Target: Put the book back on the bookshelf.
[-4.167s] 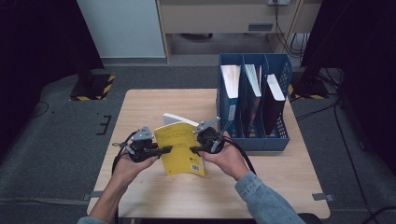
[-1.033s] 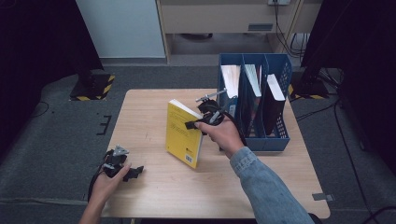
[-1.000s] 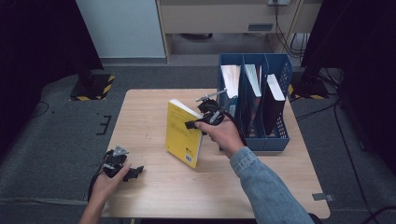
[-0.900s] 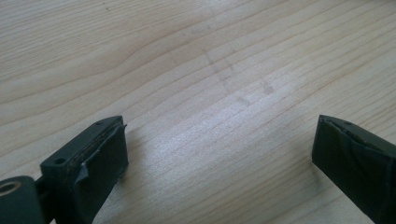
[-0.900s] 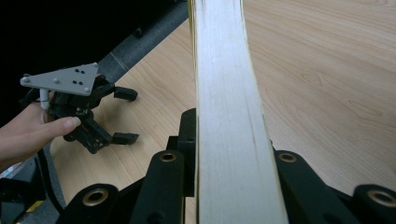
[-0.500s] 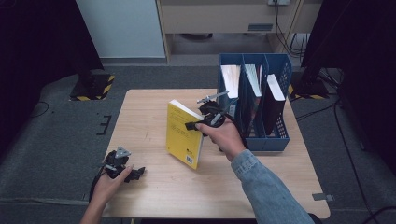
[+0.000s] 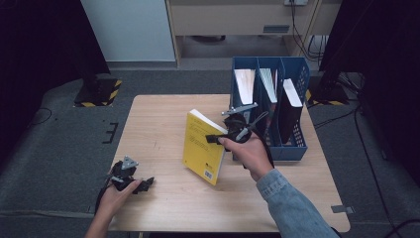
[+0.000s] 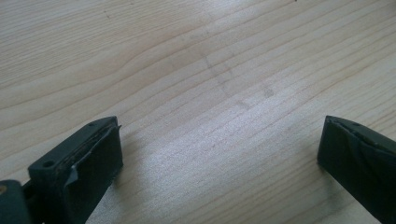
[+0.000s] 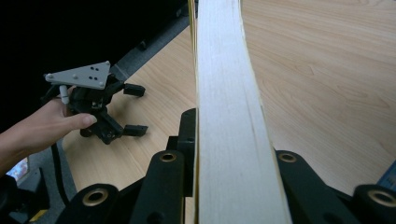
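Note:
A yellow book (image 7: 202, 148) stands upright and tilted over the middle of the wooden table (image 7: 158, 119), cover facing left. My right gripper (image 7: 217, 138) is shut on its right edge, just left of the blue file holder (image 7: 292, 144). In the right gripper view the book's pale page edge (image 9: 224, 93) runs up between the black jaws of the right gripper (image 9: 229, 144). My left gripper (image 7: 144, 185) rests open at the table's near left corner, held by a hand. The left gripper (image 8: 219, 126) has its jaws wide apart over bare wood. The left gripper (image 9: 137, 110) also appears far off in the right gripper view.
The blue file holder has three slots with books (image 7: 244, 84) standing in them, at the table's right back. Dark floor surrounds the table, with a black stand base (image 7: 96, 91) to the left. Bare wood lies between the two grippers.
My right gripper has carried the yellow book a little to the right and nearer, still upright. The left gripper has stayed put at the near left corner.

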The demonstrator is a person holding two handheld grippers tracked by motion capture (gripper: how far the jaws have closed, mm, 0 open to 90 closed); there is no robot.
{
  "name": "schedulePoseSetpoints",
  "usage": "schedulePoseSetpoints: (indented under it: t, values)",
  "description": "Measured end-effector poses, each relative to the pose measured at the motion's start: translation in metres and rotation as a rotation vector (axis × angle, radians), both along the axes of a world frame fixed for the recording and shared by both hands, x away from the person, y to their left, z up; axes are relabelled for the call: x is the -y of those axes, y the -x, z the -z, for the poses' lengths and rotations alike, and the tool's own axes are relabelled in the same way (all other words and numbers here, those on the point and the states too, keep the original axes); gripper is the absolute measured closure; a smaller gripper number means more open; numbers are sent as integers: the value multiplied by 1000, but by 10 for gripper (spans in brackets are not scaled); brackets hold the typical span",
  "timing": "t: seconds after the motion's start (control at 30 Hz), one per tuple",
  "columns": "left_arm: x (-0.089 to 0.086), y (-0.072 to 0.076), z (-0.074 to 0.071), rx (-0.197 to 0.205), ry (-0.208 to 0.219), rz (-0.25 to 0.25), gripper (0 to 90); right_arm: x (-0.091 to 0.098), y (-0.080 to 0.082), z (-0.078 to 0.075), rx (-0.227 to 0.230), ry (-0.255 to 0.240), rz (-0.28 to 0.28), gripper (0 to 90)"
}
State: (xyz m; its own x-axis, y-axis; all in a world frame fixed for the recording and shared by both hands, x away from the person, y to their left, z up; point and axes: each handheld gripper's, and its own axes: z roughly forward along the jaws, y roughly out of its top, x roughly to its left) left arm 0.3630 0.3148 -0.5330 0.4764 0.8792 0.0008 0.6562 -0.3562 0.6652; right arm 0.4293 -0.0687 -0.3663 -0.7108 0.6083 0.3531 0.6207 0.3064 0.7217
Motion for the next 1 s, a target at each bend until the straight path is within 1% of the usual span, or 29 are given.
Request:
schedulePoseSetpoints:
  t: [0.3,0.4,0.6,0.7,0.87,1.0]
  values:
    - [0,1,1,8,4,-7,0,19,15,6,-2,-26,5,745]
    - [0,1,1,9,5,-8,0,24,16,8,0,-28,5,744]
    - [1,1,1,9,5,-10,0,34,20,9,-6,-54,8,744]
    - [1,1,1,8,5,-11,0,39,22,10,-11,-58,11,744]
    - [1,1,1,8,5,-11,0,45,21,12,-6,-54,16,744]
    - [1,1,1,8,4,-11,0,52,23,11,-6,-60,26,744]
